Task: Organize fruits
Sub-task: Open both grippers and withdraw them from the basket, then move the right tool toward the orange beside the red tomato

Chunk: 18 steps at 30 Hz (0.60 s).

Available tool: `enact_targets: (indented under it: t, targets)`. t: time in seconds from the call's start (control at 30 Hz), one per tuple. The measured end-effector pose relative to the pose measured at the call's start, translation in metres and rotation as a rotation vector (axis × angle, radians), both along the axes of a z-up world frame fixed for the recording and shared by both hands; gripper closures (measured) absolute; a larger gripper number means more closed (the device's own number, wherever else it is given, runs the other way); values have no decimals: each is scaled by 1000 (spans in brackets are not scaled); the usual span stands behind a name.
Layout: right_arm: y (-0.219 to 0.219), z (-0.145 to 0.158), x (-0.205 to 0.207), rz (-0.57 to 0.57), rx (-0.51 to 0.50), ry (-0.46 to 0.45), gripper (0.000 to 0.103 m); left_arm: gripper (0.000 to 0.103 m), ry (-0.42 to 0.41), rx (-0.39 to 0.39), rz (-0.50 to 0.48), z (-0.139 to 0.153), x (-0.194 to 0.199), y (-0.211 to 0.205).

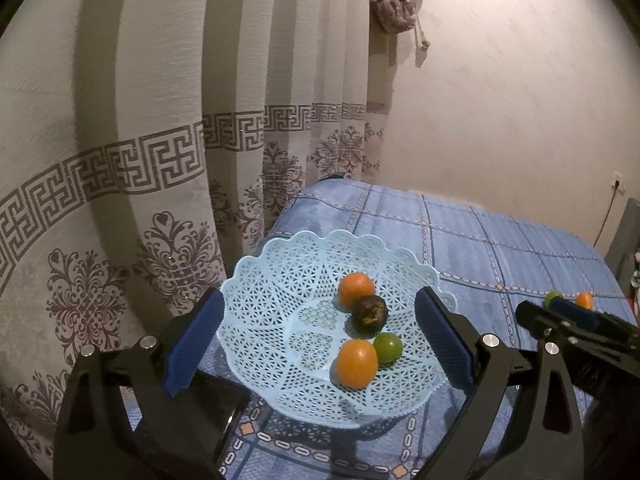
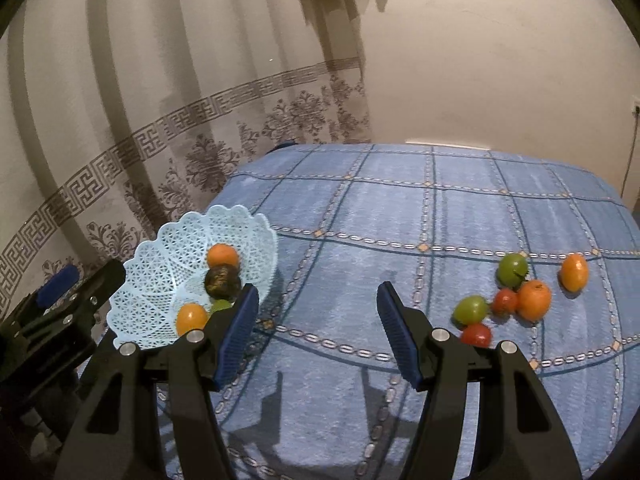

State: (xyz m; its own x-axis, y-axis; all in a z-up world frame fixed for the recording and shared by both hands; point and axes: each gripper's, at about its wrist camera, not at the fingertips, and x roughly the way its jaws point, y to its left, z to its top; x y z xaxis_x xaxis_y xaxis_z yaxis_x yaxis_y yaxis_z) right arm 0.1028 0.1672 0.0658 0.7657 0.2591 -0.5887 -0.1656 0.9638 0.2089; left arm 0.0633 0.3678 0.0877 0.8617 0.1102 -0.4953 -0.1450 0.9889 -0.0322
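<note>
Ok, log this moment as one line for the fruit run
basket: four fruits in | cloth: six fruits loose | left gripper: open, empty, over basket | right gripper: open, empty

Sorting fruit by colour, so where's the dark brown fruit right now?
The dark brown fruit sits inside the light blue basket, mid-view from the left wrist, touching the orange fruit behind it.

A cream curtain (image 2: 120,112) with grey key-pattern band hangs beside a plain wall (image 2: 500,60); blue checked bedspread (image 2: 400,208) below.
</note>
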Motion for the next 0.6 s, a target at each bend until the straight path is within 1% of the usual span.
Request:
enact_targets:
  t: [0.33,0.5,0.6]
  targets:
    - [-43,0,-5,-80,24,-8,41,6,0,34,-35,3,0,-22]
    - [-69,-5,-8,-125,21,-3,41,6,1,47,-54,5,0,-36]
    - [-85,-10,-9,-155,14,5,41,6,11,46,-82,5,2,-47]
